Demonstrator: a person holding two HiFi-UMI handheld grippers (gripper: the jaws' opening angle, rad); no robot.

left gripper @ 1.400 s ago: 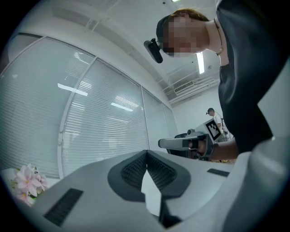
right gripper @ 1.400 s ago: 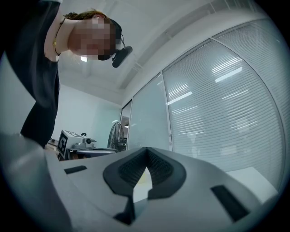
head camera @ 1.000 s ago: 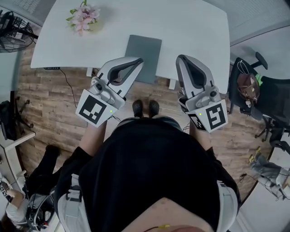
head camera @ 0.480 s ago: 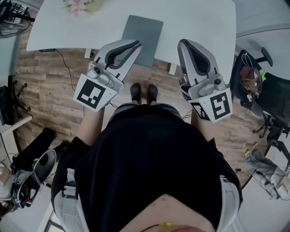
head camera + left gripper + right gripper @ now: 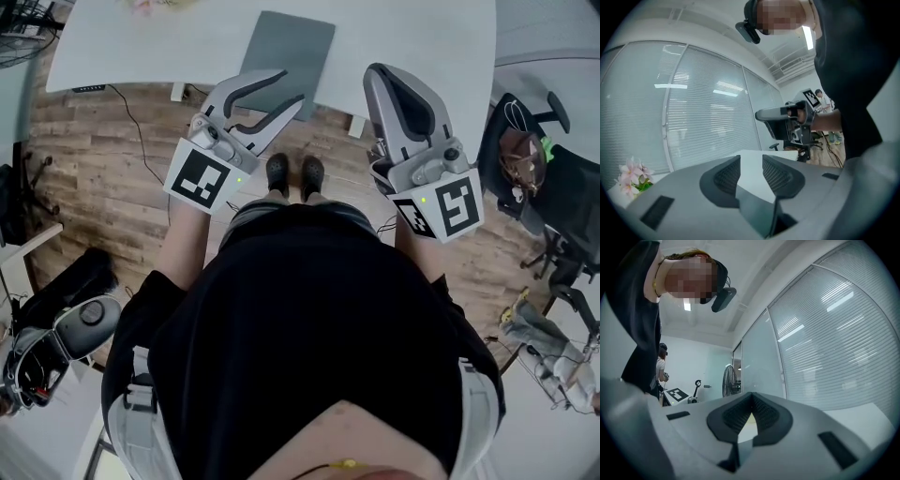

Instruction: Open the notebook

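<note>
The closed grey notebook point(image 5: 289, 49) lies flat near the front edge of the white table point(image 5: 412, 37). My left gripper point(image 5: 292, 86) hangs at that edge with its tips over the notebook's near end. Its jaws are opening and nothing is between them. In the left gripper view the left gripper point(image 5: 751, 165) shows a clear gap with only white tabletop beyond. My right gripper point(image 5: 375, 75) is to the right of the notebook at the table's edge, shut and empty. In the right gripper view the right gripper point(image 5: 751, 398) has its pads meeting at the tips.
Pink flowers point(image 5: 630, 177) stand at the table's far left. A black office chair point(image 5: 534, 178) with a bag is on the right, and a floor fan point(image 5: 729, 380) by the glass wall. Wooden floor and the person's shoes point(image 5: 295, 173) lie below the table edge.
The left gripper's jaws have gone from shut to apart, and it has sunk toward the table edge. The right gripper has stayed put.
</note>
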